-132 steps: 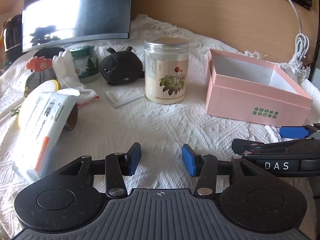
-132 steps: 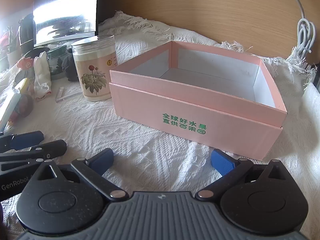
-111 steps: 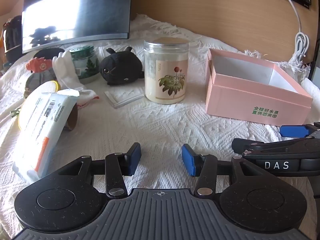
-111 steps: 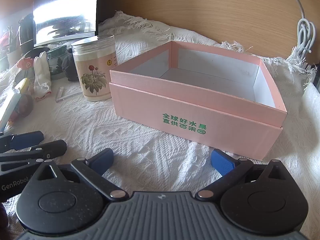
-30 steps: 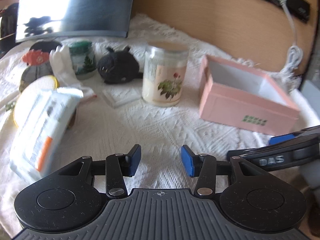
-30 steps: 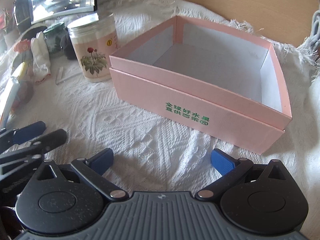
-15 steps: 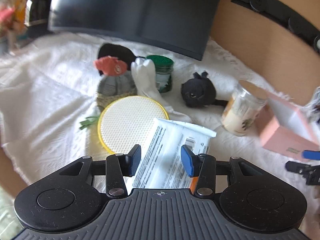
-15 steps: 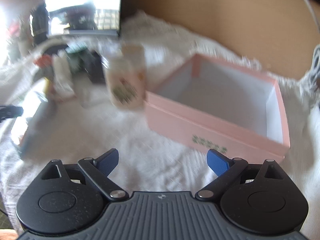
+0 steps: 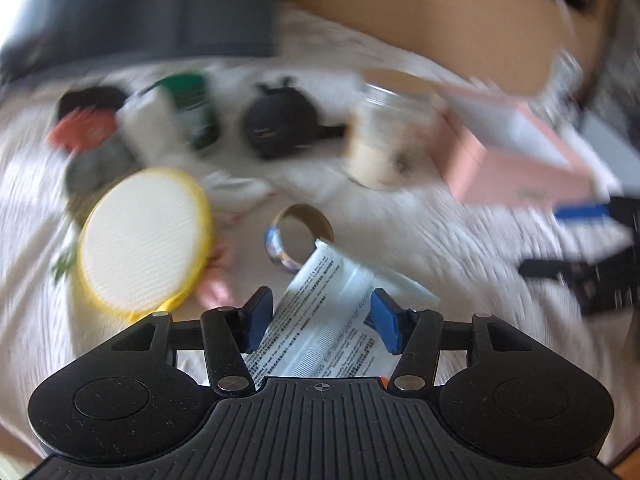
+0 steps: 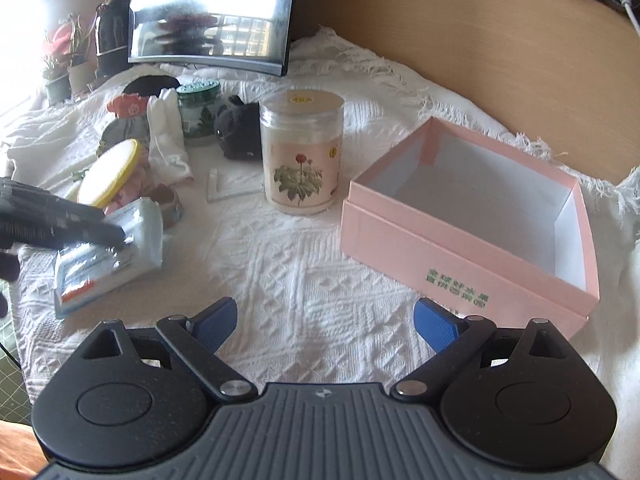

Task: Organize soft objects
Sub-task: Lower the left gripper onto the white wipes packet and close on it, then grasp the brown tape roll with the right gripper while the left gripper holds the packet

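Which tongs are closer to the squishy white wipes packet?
The left tongs. Their blue pads sit on either side of the wipes packet, not yet squeezing it. The right tongs hover wide open over bare cloth, in front of the pink box, well away from the packet.

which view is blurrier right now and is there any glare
Left wrist view: heavy motion smear over the pink box, jar and black plush; only the left tongs and the wipes pack between their pads stay sharp. Right wrist view: crisp throughout, with blown-out window light at the upper left and bright reflections on the monitor.
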